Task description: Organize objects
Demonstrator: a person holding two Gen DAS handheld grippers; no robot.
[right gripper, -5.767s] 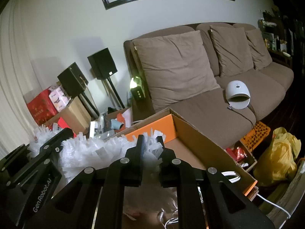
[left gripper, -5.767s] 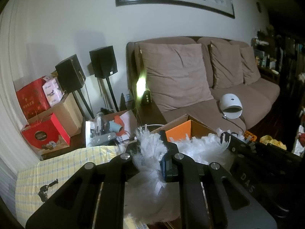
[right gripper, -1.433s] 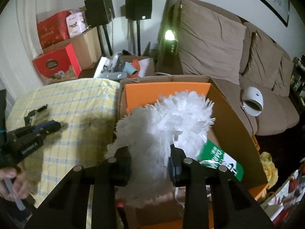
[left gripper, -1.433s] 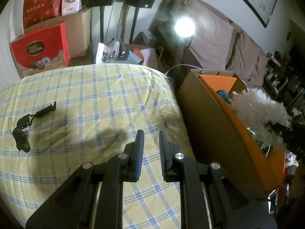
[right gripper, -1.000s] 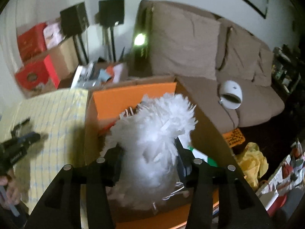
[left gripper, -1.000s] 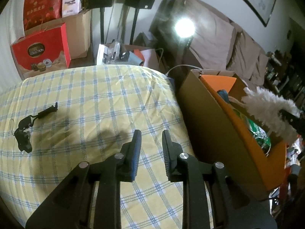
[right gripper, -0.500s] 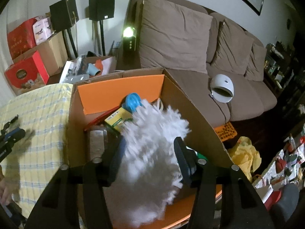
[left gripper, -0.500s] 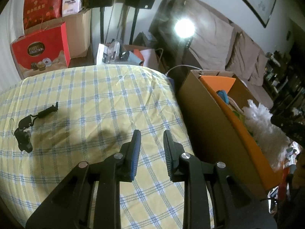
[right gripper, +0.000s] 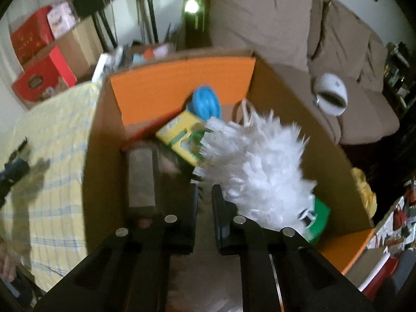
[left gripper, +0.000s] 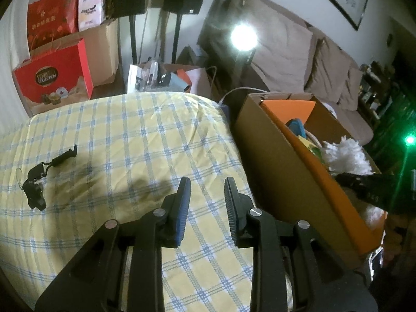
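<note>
- Dim living room around me: a brown sofa (right gripper: 345, 59) behind, a yellow checked bedspread (left gripper: 130, 135) on my left, and beside it the cardboard box (right gripper: 327, 156) with orange flaps.
- White duster (right gripper: 257, 161) lies inside the box, on the clutter, its fluffy length running up and away to the right of my right gripper (right gripper: 204, 197).
- My right gripper's fingers are nearly together with nothing between them; the duster touches only the outer side of the right finger.
- My left gripper (left gripper: 205, 195) hovers over the bedspread, empty, its jaws opening, a narrow gap.
- Next candidate, I judge: the black strap (left gripper: 39, 176) lying far left on the bedspread, nearer my left hand.
</note>
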